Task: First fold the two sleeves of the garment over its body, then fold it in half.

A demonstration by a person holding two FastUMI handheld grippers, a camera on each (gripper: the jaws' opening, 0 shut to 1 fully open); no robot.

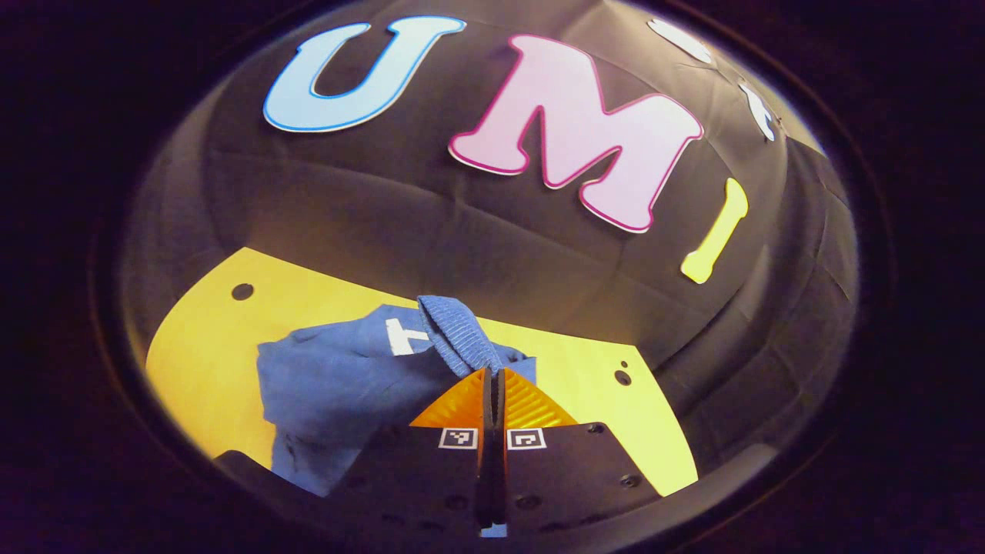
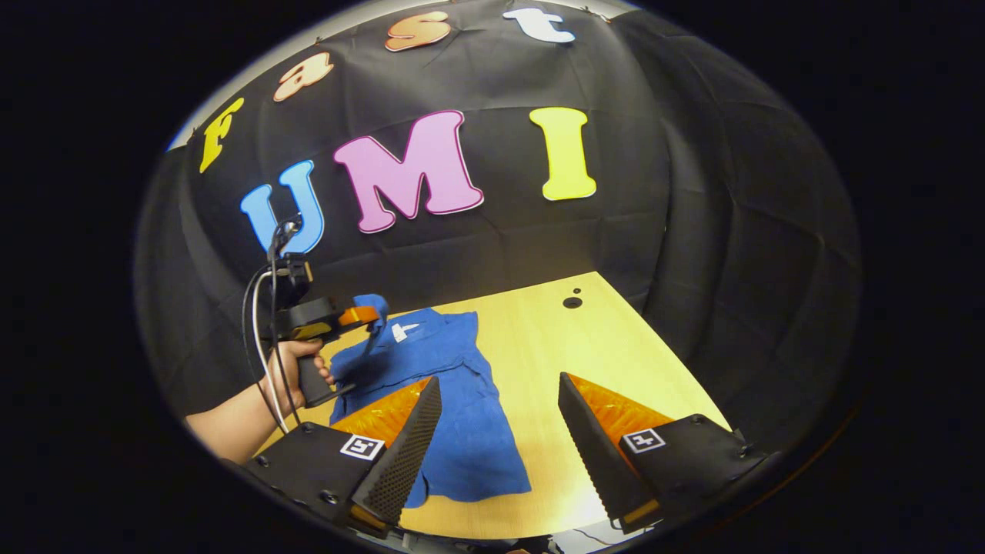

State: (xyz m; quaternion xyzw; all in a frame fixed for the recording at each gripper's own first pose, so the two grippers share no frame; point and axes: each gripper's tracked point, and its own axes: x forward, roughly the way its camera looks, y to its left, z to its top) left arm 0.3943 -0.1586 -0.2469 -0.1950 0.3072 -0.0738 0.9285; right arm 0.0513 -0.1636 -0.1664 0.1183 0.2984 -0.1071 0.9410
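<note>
A: Looking along the left gripper (image 1: 492, 377) in the left gripper view, what do the jaws hold?

B: They are pressed together on a ribbed blue sleeve cuff (image 1: 458, 335), which rises from between the tips. Behind it the blue garment (image 1: 338, 385) lies bunched on the yellow table (image 1: 208, 346), a white mark near its collar.

A: And in the right gripper view?

B: The right gripper (image 2: 500, 431) has its jaws wide apart, poised over the table (image 2: 554, 346) with nothing between them. The garment (image 2: 454, 408) lies spread lengthwise at left of centre; its lower hem passes behind the near left finger (image 2: 408, 438). Farther off, a hand (image 2: 296, 373) grips the left gripper (image 2: 369, 315), which lifts the sleeve (image 2: 375, 308) above the garment's upper left corner.
</note>
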